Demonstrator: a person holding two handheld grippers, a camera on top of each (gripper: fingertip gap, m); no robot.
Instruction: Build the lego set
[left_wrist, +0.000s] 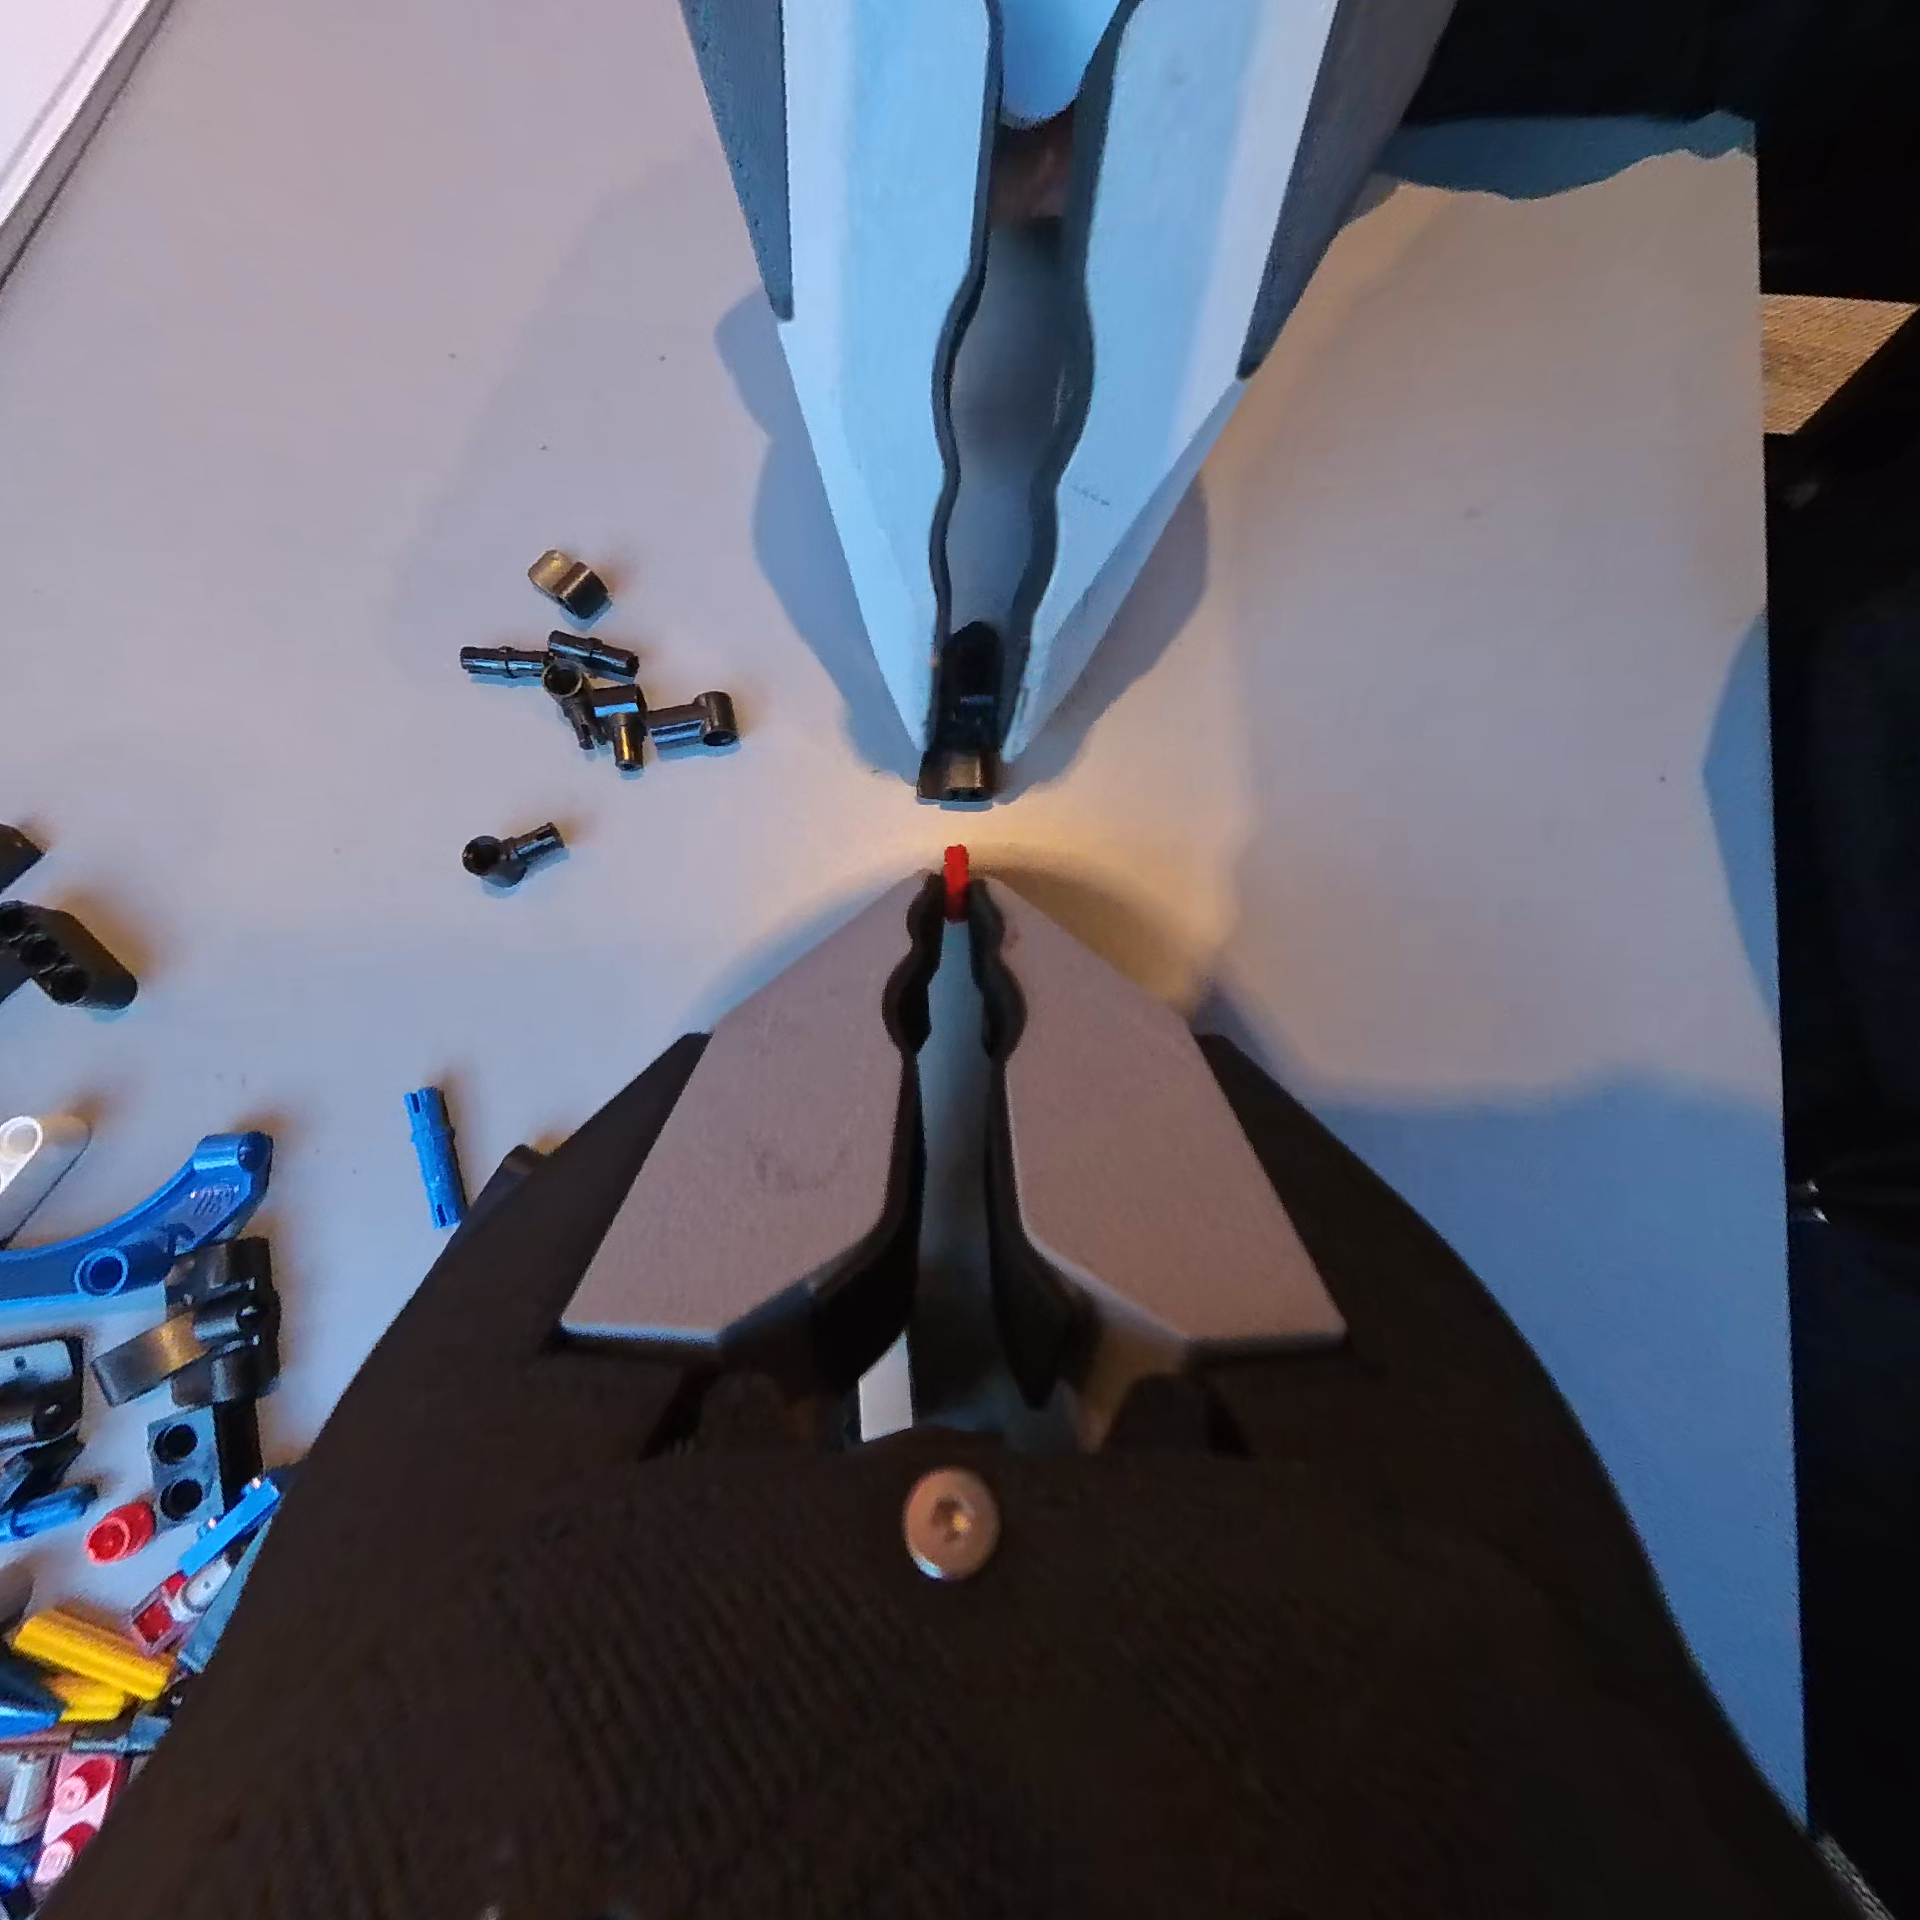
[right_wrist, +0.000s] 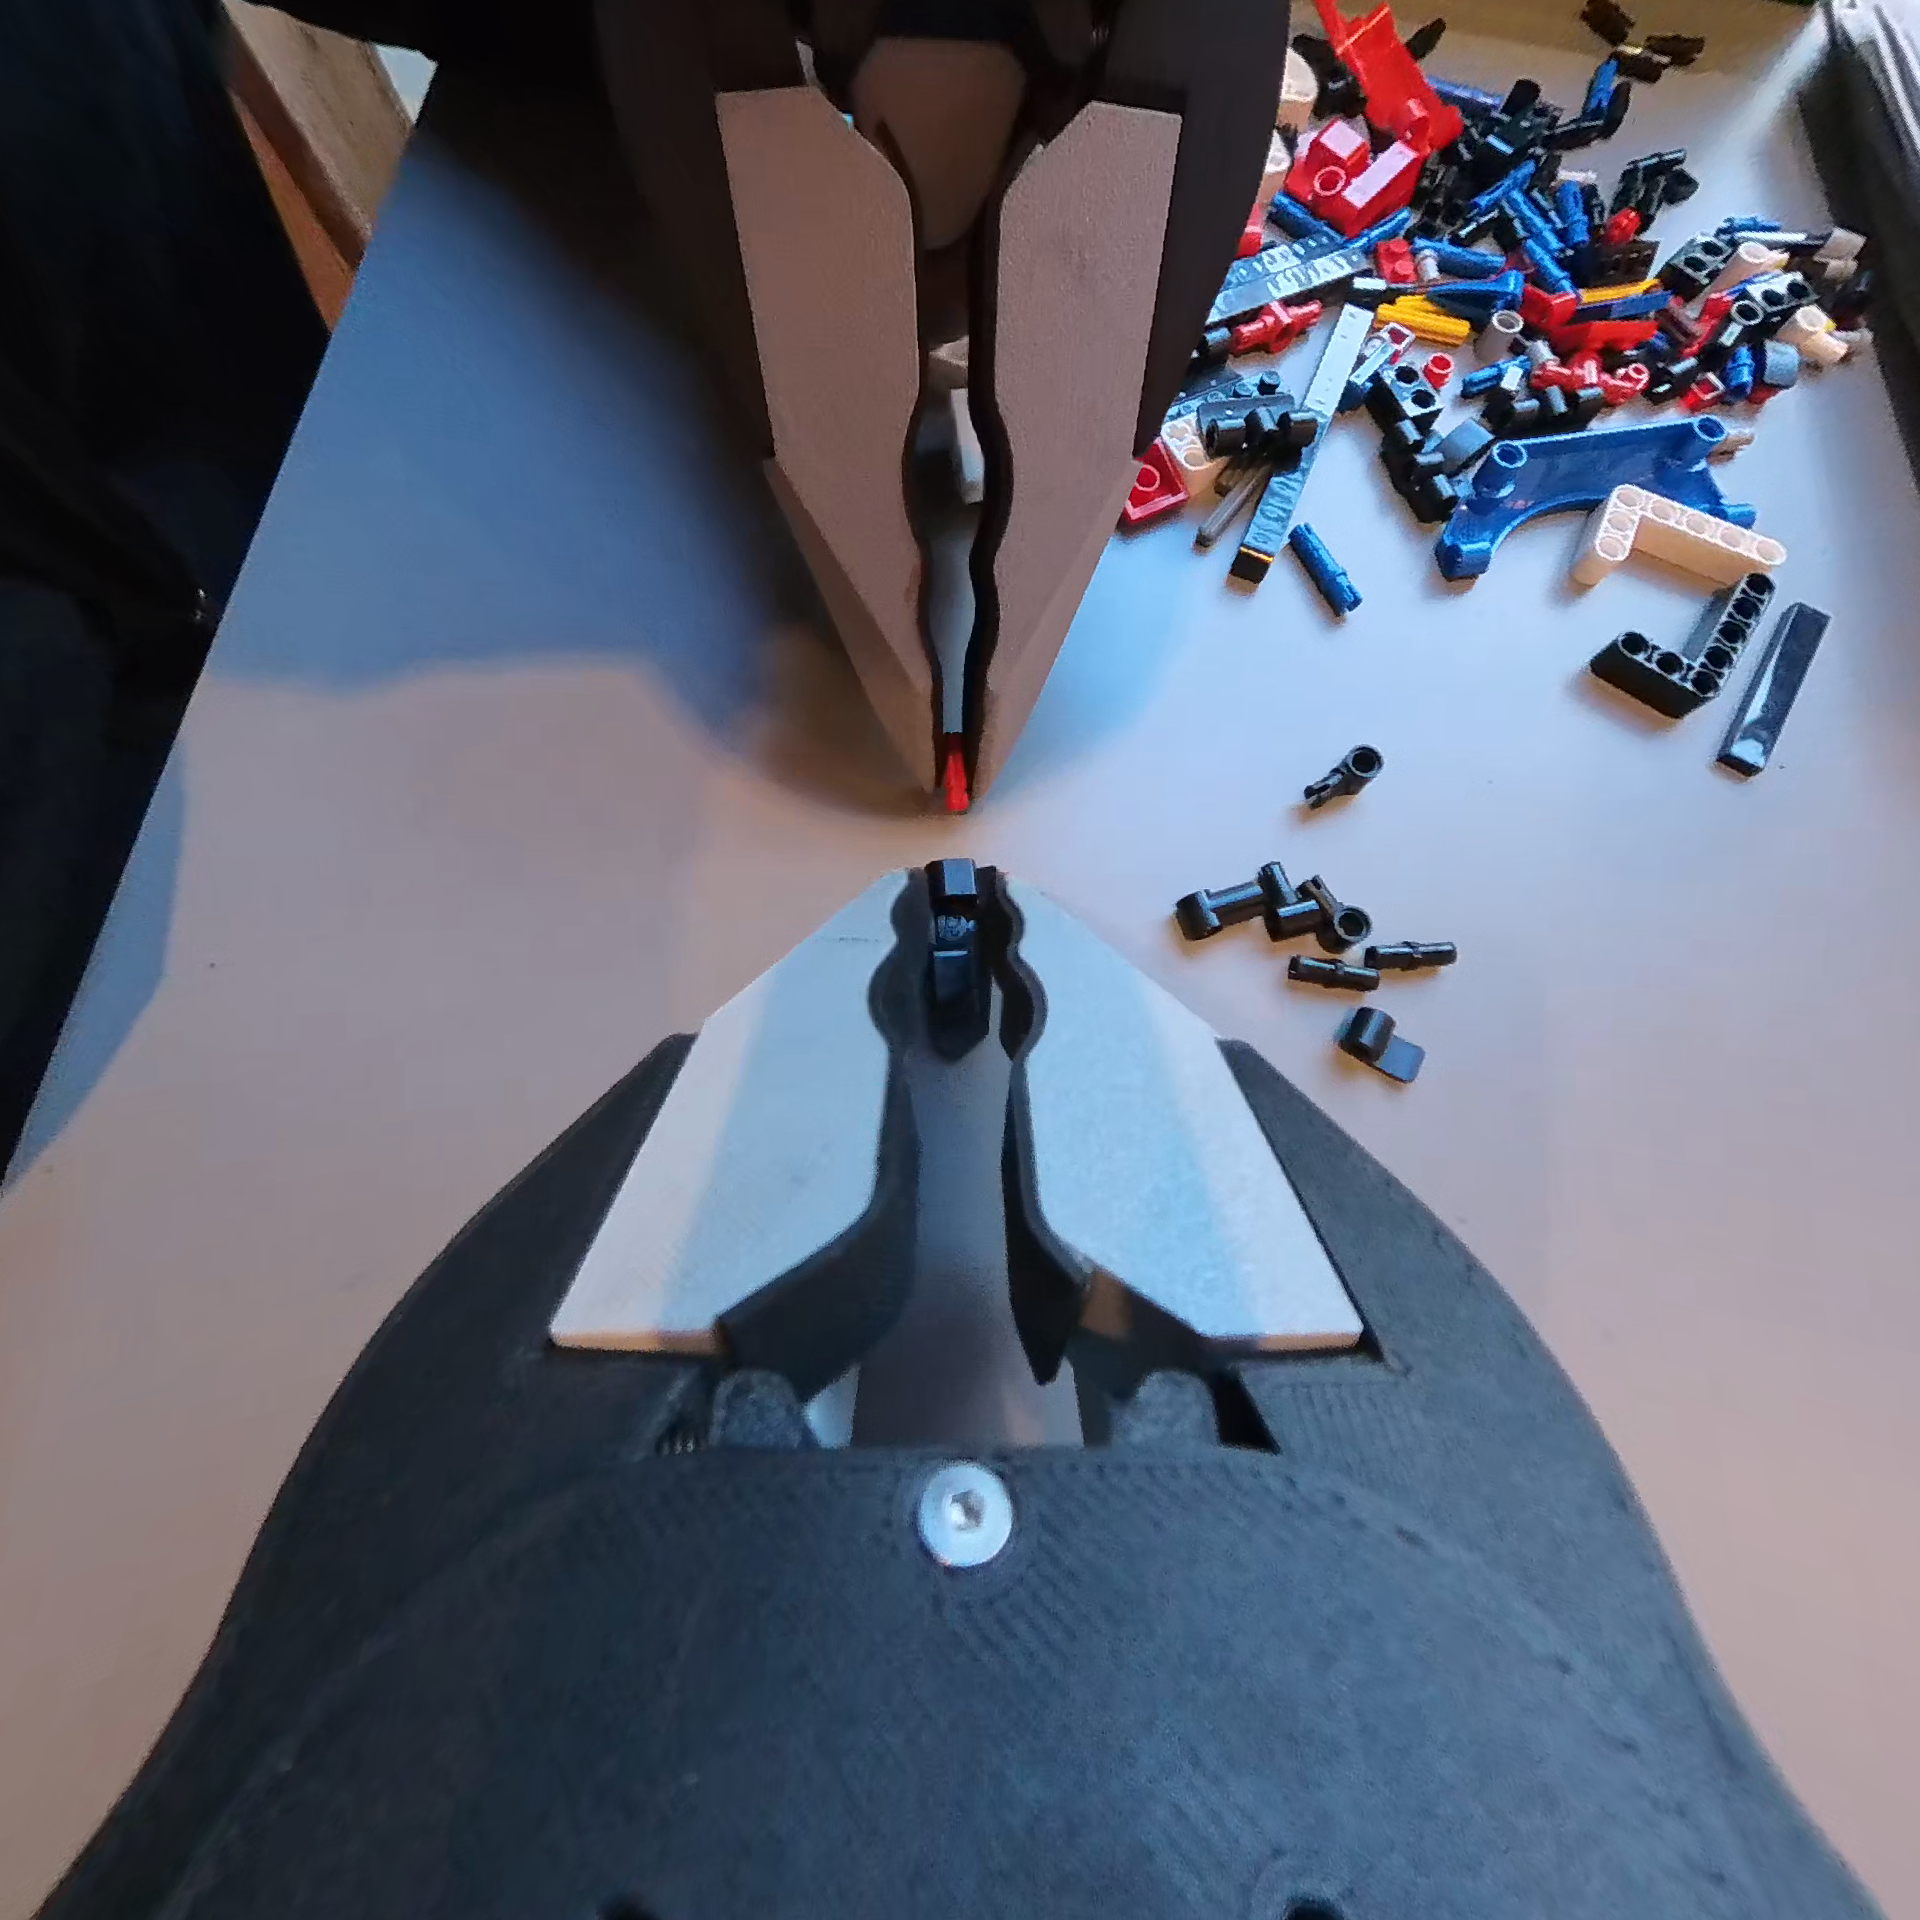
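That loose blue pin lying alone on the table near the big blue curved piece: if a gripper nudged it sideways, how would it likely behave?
The blue pin looks like a small round rod, so it would probably roll rather than slide on the smooth table. It seems rigid plastic, unlikely to bend. Being tiny, it is probably very light and may skitter off from a light touch.

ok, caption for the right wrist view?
Right claw gripping black connector, facing left claw with red pin.

A pale table (left_wrist: 1455, 727) bears everything, with perhaps a wooden surface (left_wrist: 1839, 364) beyond its edge
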